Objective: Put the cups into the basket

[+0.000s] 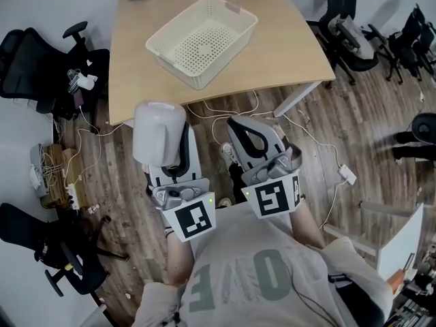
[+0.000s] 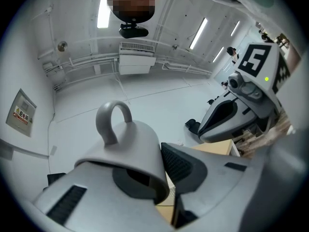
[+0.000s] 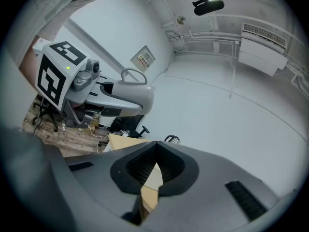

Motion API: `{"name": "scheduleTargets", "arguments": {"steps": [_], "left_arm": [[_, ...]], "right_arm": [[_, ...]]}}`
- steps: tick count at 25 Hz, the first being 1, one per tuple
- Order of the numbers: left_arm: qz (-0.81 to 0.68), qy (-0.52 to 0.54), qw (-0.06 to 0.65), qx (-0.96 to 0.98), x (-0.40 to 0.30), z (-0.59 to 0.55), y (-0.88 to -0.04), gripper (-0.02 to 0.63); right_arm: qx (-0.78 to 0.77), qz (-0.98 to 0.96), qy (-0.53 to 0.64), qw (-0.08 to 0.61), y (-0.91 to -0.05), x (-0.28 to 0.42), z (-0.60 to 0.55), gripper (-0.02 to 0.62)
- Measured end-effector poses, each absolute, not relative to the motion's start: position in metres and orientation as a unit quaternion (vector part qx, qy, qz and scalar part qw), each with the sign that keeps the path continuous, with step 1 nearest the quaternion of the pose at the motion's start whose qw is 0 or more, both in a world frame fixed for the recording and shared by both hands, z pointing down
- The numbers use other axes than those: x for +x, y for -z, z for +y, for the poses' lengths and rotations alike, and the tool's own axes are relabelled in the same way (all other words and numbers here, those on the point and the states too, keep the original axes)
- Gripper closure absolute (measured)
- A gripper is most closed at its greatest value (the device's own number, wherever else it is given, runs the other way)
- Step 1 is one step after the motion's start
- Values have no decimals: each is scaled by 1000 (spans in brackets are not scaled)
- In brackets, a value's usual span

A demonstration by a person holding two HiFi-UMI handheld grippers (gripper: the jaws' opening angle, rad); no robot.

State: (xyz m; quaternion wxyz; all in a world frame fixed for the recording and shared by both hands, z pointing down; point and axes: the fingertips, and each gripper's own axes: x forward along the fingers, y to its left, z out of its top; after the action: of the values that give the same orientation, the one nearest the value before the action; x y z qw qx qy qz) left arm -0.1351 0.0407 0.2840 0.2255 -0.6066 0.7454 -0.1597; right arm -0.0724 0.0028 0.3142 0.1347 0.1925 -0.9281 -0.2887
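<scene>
Left tool (image 2: 161, 177) pinching glossy white mug (image 2: 129, 144); perforated plastic basket (image 1: 178, 63).

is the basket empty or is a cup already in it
Empty: in the head view the basket shows only its bare perforated bottom. The one cup in view is clamped in the left gripper.

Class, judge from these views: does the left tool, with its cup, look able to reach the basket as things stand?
Probably yes. The left tool grips the cup short of the table; nothing stands between it and the open-topped basket, though it must move forward first.
</scene>
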Motion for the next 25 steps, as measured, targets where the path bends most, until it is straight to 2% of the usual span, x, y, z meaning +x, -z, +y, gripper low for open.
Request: {"name": "scheduleTargets", "arguments": {"steps": [16,25], "left_arm": [[761,189,197,-589,-203,-161,-286,558],[758,217,183,-588,-230,-216,-294,558]], "right_arm": [[158,-940,273,128,-308,-143,-194,597],[162,-952,231,118,-320,-164,-257,597]]}}
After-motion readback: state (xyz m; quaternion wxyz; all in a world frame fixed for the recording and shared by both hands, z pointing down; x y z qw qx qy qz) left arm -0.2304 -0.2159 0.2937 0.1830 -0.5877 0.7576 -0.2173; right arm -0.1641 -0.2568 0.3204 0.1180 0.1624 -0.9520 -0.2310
